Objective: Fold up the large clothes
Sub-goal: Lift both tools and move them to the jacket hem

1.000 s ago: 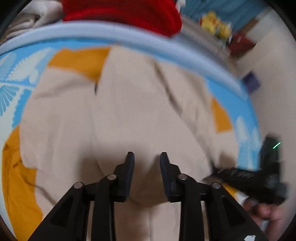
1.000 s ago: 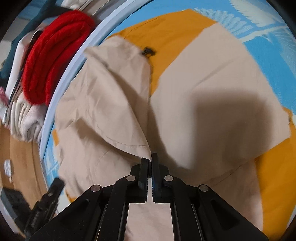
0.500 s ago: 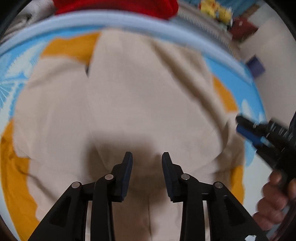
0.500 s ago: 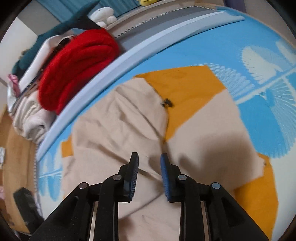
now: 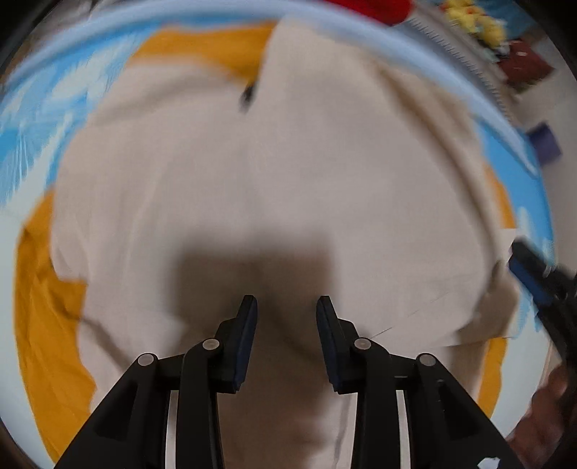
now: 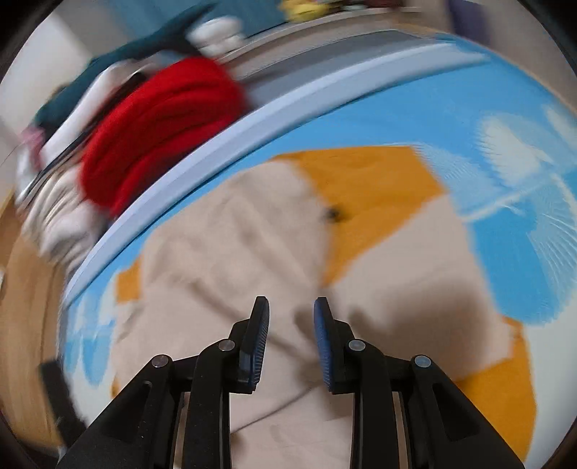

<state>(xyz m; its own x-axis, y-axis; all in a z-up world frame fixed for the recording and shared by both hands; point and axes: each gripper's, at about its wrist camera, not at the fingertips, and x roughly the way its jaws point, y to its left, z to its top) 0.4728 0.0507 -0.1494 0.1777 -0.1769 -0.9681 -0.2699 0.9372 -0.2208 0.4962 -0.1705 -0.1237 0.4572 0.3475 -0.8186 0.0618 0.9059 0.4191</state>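
Observation:
A large beige garment with an orange lining (image 5: 281,173) lies spread and partly folded on a blue patterned mat (image 5: 32,119). My left gripper (image 5: 286,306) is open and empty, hovering just above the beige cloth near its lower middle. My right gripper (image 6: 290,308) is open and empty above the folded beige flap (image 6: 230,252). The orange lining (image 6: 375,187) shows beyond the flap, with a small dark zipper pull (image 6: 331,214) at its edge. The right gripper also shows at the right edge of the left wrist view (image 5: 537,274).
A red knitted garment (image 6: 158,130) and a pile of other clothes (image 6: 57,213) lie beyond the mat's pale blue rim (image 6: 252,119). Wooden floor (image 6: 25,306) shows at the left. Yellow toys (image 5: 476,18) and boxes stand at the far right.
My right gripper has let go of the beige flap, opened, and lifted back from the cloth. My left gripper stayed open and moved closer over the garment.

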